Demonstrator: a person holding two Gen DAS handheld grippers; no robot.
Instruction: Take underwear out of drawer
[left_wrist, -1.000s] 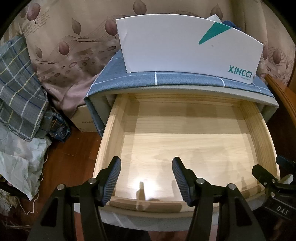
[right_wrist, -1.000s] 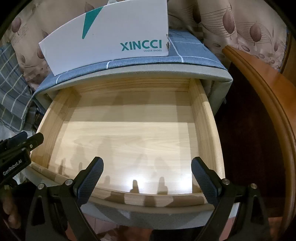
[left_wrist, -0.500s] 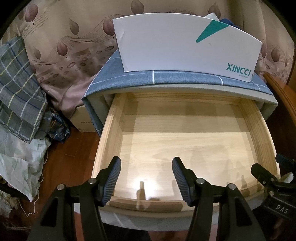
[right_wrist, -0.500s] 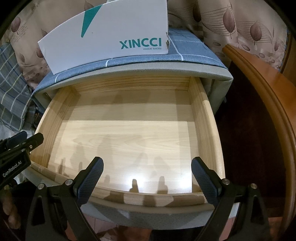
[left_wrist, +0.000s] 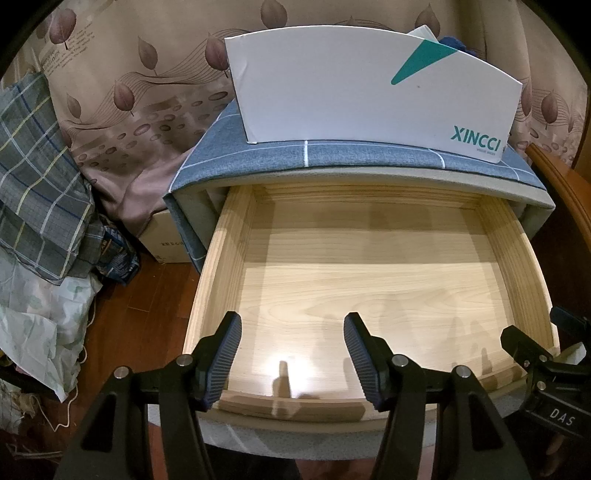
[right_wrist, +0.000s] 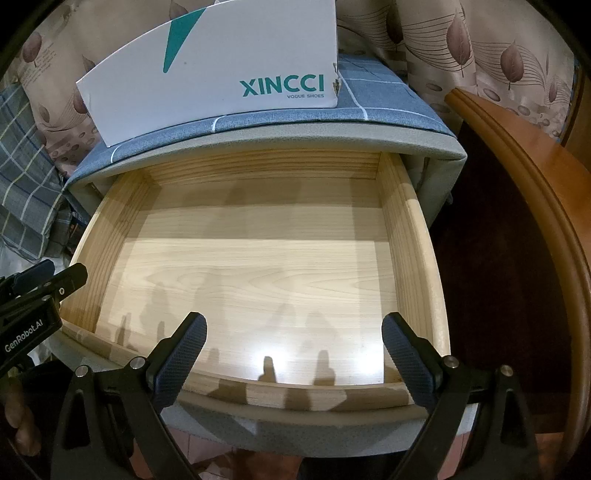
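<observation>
A white shoe box (left_wrist: 369, 88) marked XINCCI is set on the blue checked cloth (left_wrist: 332, 157); a leaf-patterned curtain (left_wrist: 129, 92) is hung behind, and plaid fabric (left_wrist: 33, 177) is piled at the left

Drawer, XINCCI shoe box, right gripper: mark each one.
drawer (right_wrist: 419, 266): right wrist view, on its right wooden side wall.
XINCCI shoe box (left_wrist: 332, 88): left wrist view, on its white front face.
right gripper (right_wrist: 293, 354): right wrist view, midway between its open fingertips.
</observation>
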